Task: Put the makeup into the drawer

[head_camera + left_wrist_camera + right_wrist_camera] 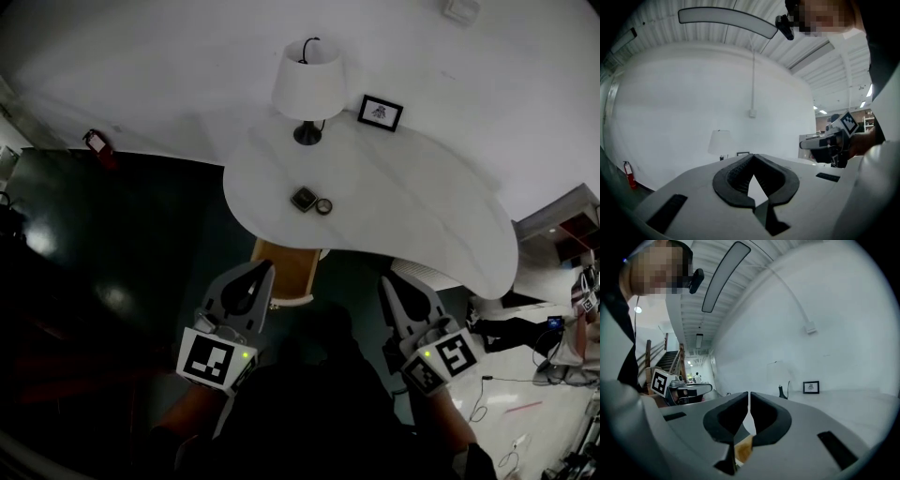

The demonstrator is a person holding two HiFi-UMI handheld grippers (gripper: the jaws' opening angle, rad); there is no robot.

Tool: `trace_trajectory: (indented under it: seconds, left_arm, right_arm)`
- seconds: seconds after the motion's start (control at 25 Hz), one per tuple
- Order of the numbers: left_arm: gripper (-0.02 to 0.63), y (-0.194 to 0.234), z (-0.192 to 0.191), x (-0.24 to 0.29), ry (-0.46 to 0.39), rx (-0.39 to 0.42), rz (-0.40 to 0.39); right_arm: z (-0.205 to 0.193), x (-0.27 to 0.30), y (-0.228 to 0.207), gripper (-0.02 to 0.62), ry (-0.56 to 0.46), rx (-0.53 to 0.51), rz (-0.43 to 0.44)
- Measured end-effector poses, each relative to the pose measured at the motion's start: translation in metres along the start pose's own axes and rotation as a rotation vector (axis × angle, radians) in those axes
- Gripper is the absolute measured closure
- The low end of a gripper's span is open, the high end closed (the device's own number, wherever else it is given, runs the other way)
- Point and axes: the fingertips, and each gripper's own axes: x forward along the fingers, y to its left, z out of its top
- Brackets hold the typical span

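Observation:
Two small makeup pieces lie on the white curved table (422, 202): a dark square compact (303, 199) and a round one (323, 206) beside it. Under the table's front edge a tan wooden drawer (292, 267) stands pulled out. My left gripper (265, 266) is shut and empty, its tips at the drawer's left side. My right gripper (384, 281) is also shut and empty, to the right of the drawer. Both point towards the table and stay short of the makeup. In the left gripper view the gripper (752, 157) has its tips meeting; in the right gripper view the gripper (748, 393) shows only a thin slit.
A white lamp (307, 84) and a small framed picture (380, 112) stand at the table's back by the wall. A red fire extinguisher (97, 145) sits on the dark floor at left. Cables and gear lie on the floor at right (525, 375).

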Motion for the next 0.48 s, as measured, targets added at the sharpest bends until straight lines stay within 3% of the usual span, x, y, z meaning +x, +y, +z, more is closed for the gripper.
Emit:
trace_trajectory:
  seconds: [0.32,0.48]
  left_arm:
    - [0.597,0.002,0.011,0.064,0.004,-0.024,0.172]
    - [0.597,-0.006,0.012,0.078,0.016,-0.029,0.267]
  right_arm:
    - [-0.006,0.04,-0.078,0.578,0.114,-0.034,0.197]
    - [-0.006,0.054,-0.096,0.577,0.147,-0.031,0.312]
